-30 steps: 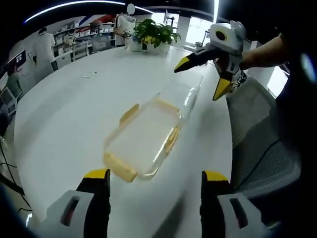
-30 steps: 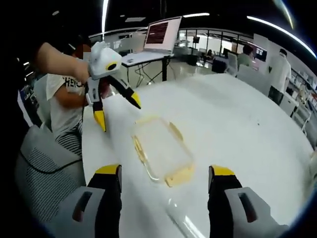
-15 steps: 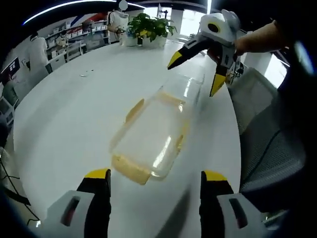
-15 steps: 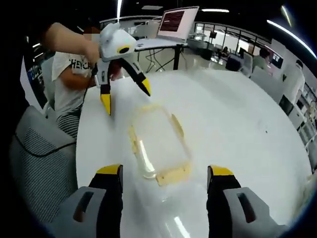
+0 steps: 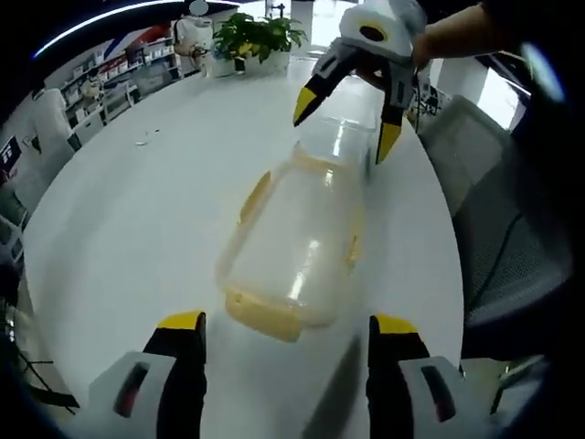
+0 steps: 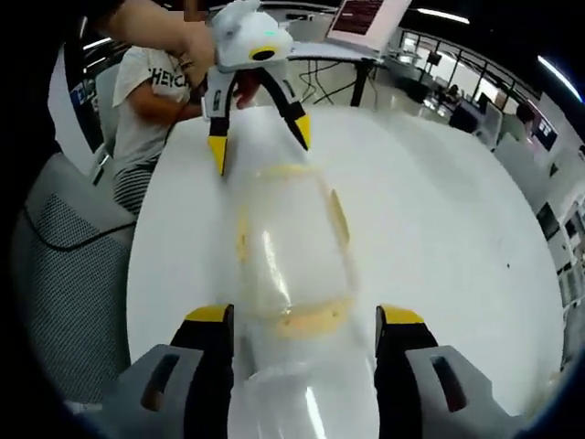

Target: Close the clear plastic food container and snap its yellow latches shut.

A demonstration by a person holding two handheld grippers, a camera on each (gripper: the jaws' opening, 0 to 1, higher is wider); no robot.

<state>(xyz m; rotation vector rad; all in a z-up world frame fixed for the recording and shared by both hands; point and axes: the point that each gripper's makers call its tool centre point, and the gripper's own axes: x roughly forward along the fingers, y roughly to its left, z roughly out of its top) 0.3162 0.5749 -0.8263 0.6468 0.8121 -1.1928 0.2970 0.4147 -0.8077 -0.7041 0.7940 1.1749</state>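
Desk (image 5: 119,210) first — a broad white round top, carrying the container (image 5: 297,242) near its edge, beside a grey mesh chair (image 6: 64,274). A potted plant (image 5: 247,37) stands at the desk's far edge in the left gripper view.

The container is a long clear plastic box with yellow latches (image 5: 254,197) along its rim, one yellow end (image 5: 265,315) turned toward the left claw (image 5: 285,331). It lies straight ahead of that claw, just beyond the tips, not touched. The left claw's jaws stand wide apart and hold nothing.

The right claw (image 5: 343,114) hangs over the container's far end, jaws spread wide on either side of it, gripping nothing — whether the tips touch the plastic I cannot tell. In the right gripper view the container (image 6: 288,256) runs from between the right claw's (image 6: 302,320) jaws toward the left claw (image 6: 260,142).
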